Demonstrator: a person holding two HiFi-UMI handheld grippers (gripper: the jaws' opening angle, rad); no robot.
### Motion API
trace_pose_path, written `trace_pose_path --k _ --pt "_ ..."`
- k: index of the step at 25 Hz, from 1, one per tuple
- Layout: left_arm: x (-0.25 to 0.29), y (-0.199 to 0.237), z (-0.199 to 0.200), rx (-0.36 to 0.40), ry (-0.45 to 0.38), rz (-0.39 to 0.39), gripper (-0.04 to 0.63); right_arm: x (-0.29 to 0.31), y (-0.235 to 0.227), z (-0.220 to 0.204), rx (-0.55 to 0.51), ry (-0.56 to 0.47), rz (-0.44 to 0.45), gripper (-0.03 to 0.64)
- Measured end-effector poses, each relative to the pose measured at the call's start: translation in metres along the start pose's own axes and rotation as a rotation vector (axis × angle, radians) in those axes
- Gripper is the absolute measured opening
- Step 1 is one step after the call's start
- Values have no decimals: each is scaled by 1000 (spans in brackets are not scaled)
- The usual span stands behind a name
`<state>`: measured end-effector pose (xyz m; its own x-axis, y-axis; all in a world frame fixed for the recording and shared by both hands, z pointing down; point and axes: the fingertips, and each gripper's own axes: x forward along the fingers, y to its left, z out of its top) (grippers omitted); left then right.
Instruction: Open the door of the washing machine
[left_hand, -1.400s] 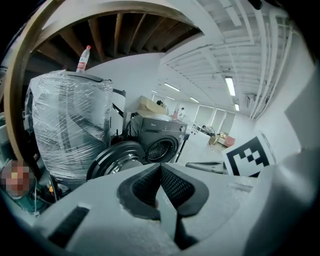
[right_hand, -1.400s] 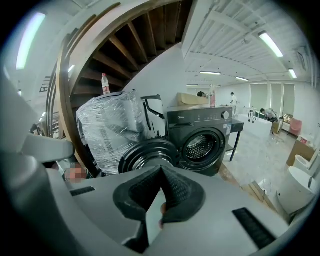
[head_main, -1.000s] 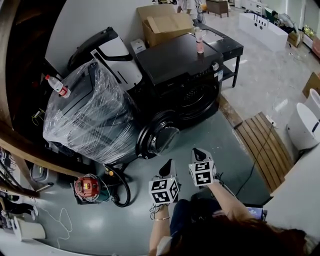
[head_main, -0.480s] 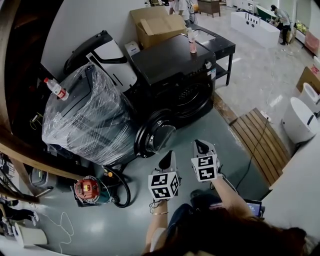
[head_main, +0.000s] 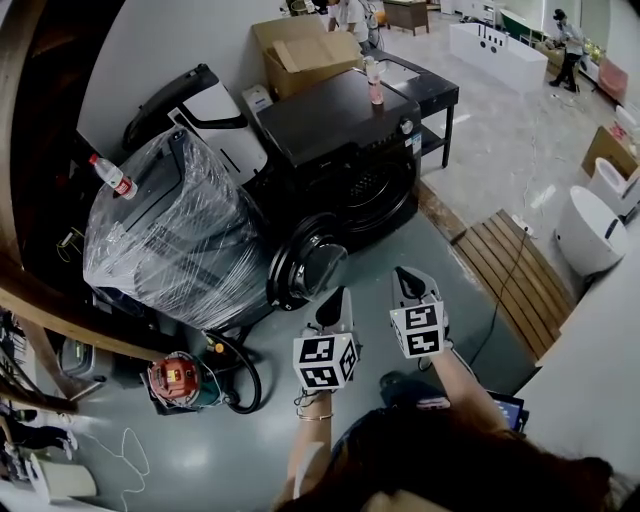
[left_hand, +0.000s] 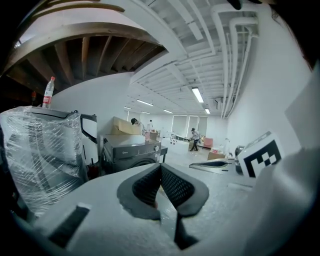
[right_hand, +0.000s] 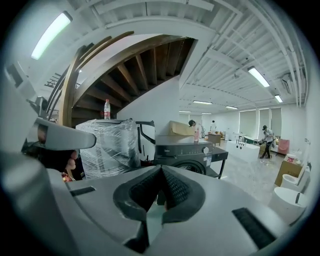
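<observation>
1. Against the white wall stands the washing machine (head_main: 335, 125). Its round door (head_main: 310, 262) hangs swung open to the left of the dark drum opening (head_main: 375, 195). I cannot tell whether anything lies in the drum.
2. At the back of the machine sits a cardboard box (head_main: 300, 50) with its top flaps loose; I cannot see what is inside. A pink bottle (head_main: 375, 82) stands upright on the machine's top.
3. I hold the left gripper (head_main: 335, 298) and the right gripper (head_main: 405, 277) side by side in front of the open door, touching nothing. In each gripper view the fingers are pressed together at the tips, with nothing between them.
4. Compared with a second ago, both grippers sit higher in the head view, closer to the door in the picture. The door stands as wide open as it did then.
</observation>
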<state>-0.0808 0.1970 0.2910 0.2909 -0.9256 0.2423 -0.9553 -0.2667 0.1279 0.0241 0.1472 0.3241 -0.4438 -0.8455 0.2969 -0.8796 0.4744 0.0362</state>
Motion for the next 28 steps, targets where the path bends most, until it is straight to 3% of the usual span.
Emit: trace_pose_path --k 28 --pt "-57 -38 36 56 -79 -22 12 -82 1 47 -26 -131 -2 0"
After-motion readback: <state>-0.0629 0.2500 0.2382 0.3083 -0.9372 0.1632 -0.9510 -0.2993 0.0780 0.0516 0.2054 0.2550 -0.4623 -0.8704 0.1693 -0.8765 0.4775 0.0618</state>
